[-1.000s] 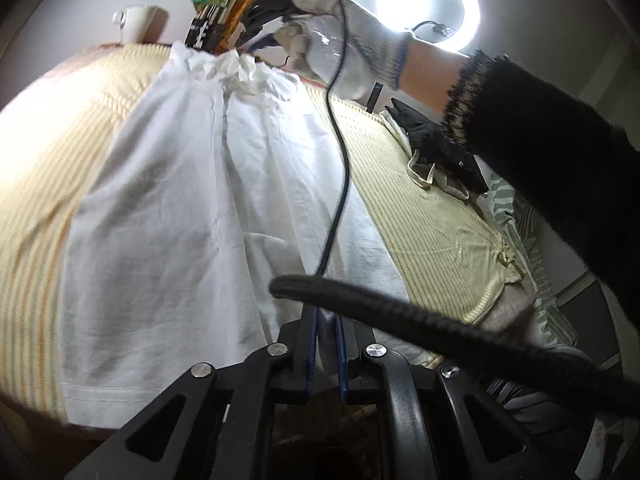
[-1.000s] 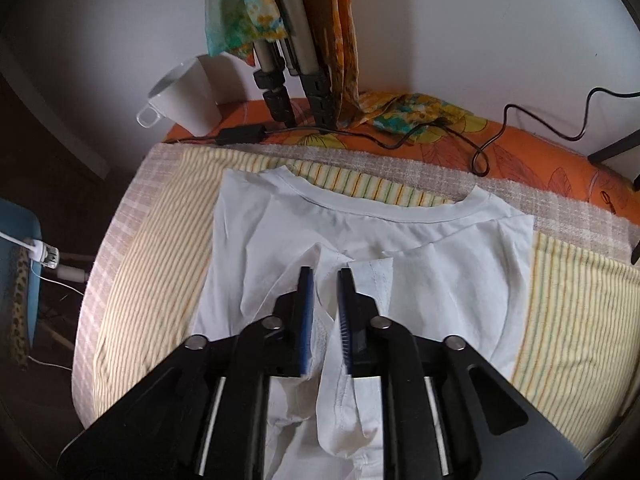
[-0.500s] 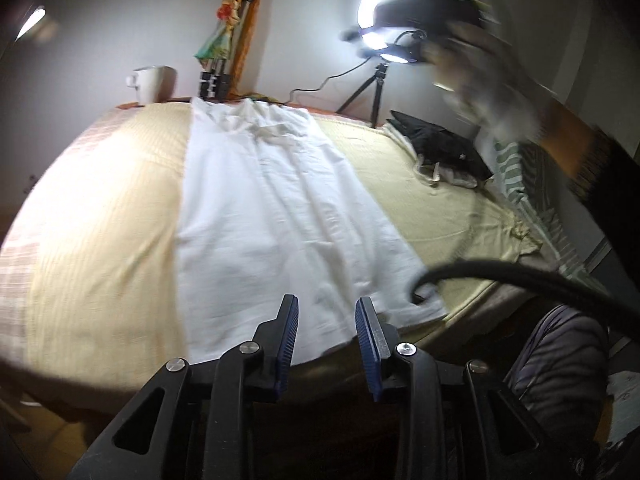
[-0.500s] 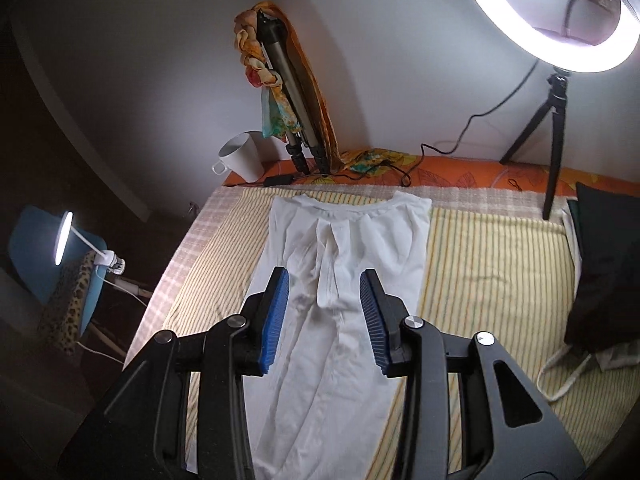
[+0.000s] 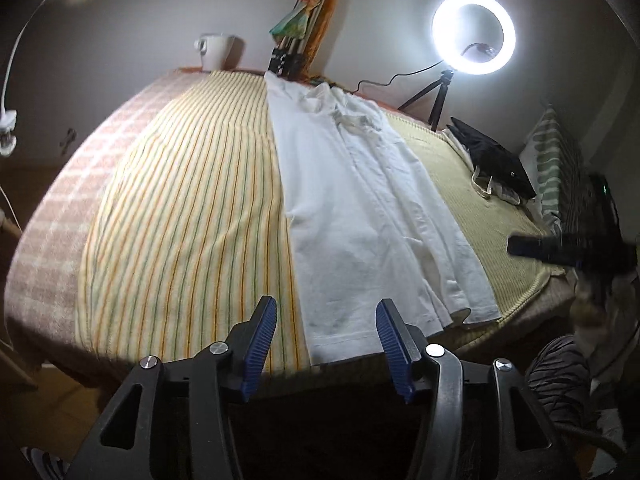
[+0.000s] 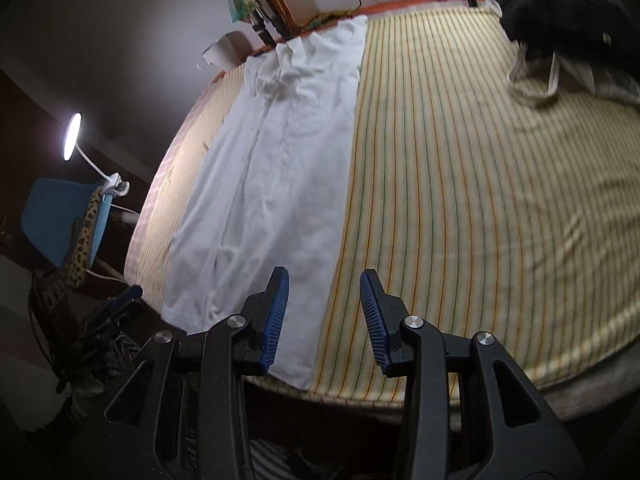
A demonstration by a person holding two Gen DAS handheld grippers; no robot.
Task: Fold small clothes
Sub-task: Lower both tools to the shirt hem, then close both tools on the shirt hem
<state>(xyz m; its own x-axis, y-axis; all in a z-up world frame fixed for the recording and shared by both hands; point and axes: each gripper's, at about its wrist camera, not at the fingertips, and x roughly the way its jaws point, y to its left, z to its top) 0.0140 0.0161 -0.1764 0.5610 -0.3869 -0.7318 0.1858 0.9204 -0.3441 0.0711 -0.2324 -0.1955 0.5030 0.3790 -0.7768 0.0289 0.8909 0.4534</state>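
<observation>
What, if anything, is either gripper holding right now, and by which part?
Nothing. The left gripper has just been opening, and its jaws stand empty above the hem of the white shirt. The right gripper is open and empty too.

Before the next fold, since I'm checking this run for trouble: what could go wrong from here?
1. The white shirt has its hem at the bed's near edge; a careless pull could drag it off the striped blanket.
2. The folded-in sleeves are bunched near the collar, so folding now may lock in creases.
3. The left gripper, whose jaws have just been opening, and the right gripper are both empty and off the cloth; one could pinch blanket too.
</observation>
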